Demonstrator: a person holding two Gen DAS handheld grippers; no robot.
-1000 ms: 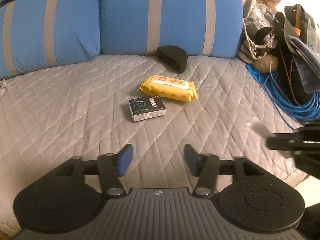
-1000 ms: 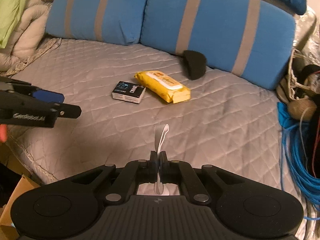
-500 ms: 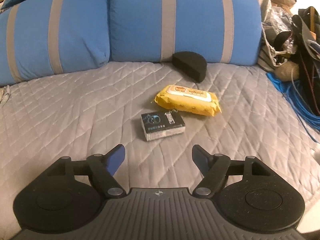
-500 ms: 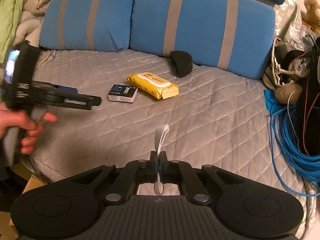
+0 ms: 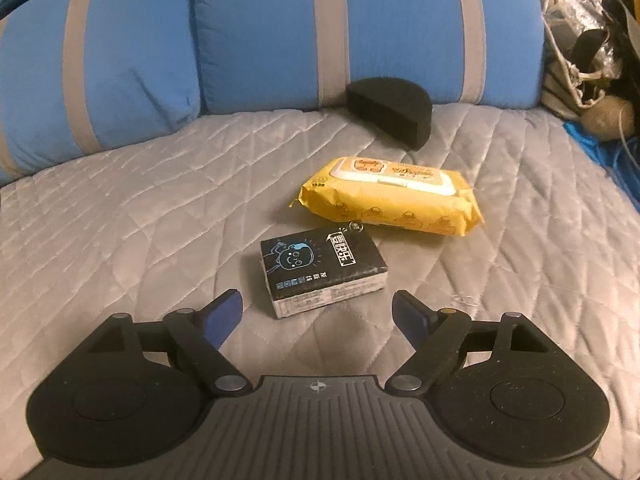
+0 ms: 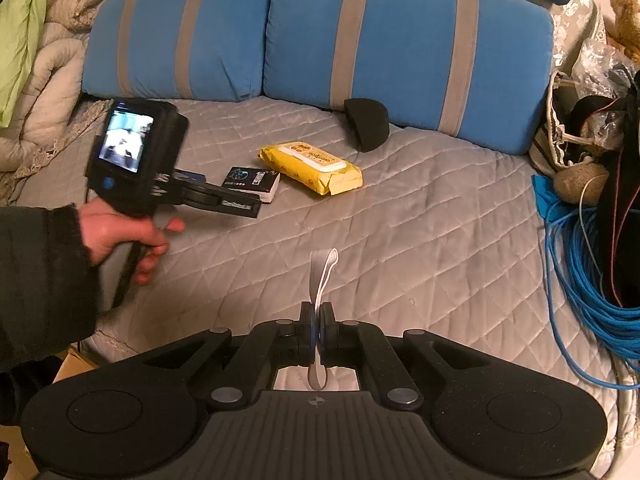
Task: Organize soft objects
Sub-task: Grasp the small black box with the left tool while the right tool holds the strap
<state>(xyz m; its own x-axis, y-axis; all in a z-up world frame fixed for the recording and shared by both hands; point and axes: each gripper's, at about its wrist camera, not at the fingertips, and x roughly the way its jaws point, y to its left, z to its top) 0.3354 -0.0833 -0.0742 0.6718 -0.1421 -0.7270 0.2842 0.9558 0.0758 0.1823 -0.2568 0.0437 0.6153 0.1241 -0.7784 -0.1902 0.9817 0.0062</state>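
The black tissue pack (image 5: pixel 323 273) lies flat on the grey quilted cover (image 5: pixel 120 232), its far corner touching or nearly touching the yellow wipes pack (image 5: pixel 390 200). A black half-round foam piece (image 5: pixel 390 114) rests against the blue striped cushions (image 5: pixel 360 28). My left gripper (image 5: pixel 318 314) has just been widening its jaws; they stand spread just short of the tissue pack, nothing between them. My right gripper (image 6: pixel 319 338) is pressed together on a thin white strip (image 6: pixel 325 276).

On the bed: two blue striped cushions (image 5: pixel 360 32), one yellow wipes pack (image 5: pixel 394 202), one black tissue packet (image 5: pixel 322 274), one black foam half-disc (image 5: pixel 394 110), one blue cable coil (image 6: pixel 584 280).
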